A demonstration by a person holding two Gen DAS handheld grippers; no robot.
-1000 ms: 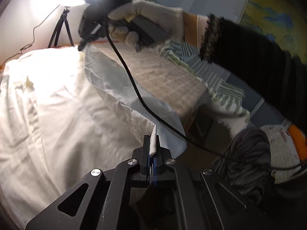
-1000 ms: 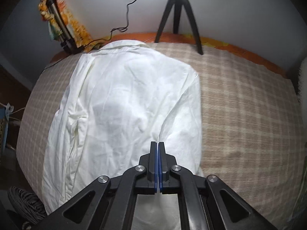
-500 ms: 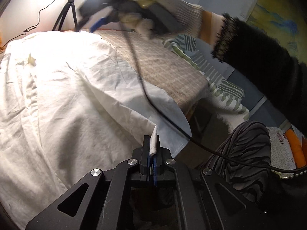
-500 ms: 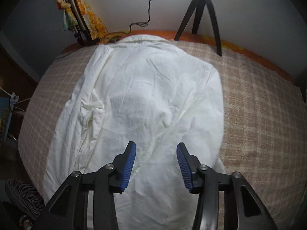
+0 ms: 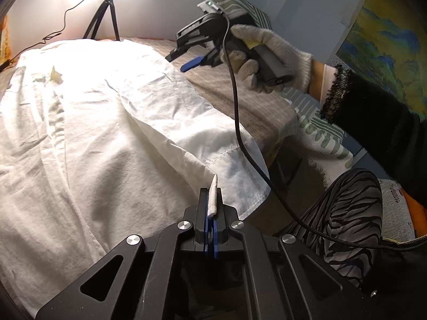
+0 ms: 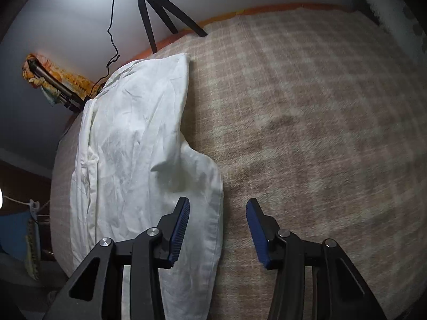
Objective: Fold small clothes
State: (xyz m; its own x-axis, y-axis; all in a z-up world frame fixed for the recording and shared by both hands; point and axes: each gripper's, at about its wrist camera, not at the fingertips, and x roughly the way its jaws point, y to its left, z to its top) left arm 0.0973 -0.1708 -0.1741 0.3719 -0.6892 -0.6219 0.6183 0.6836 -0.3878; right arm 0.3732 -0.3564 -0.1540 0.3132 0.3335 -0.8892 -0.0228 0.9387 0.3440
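Observation:
A white shirt (image 5: 88, 122) lies spread on a beige checked bed cover (image 5: 250, 98). My left gripper (image 5: 211, 208) is shut on a pinch of the shirt's hem at its near edge. My right gripper (image 6: 217, 226) is open and empty, hovering above the shirt's right edge (image 6: 202, 186) and the bed cover (image 6: 307, 122). The right gripper also shows in the left wrist view (image 5: 186, 60), held by a gloved hand above the bed, apart from the cloth. The shirt (image 6: 133, 144) has one side folded over in the right wrist view.
A black tripod (image 6: 157, 8) stands at the far edge of the bed under a bright lamp. A second tripod wrapped in patterned cloth (image 6: 53, 85) lies at the back left. A black cable (image 5: 240, 122) hangs from the right gripper across the shirt. Striped bedding (image 5: 317, 122) sits at right.
My right gripper opened, let go of the shirt, and swung right over the bed cover. The released shirt side has dropped flat. My left gripper stayed shut on the hem.

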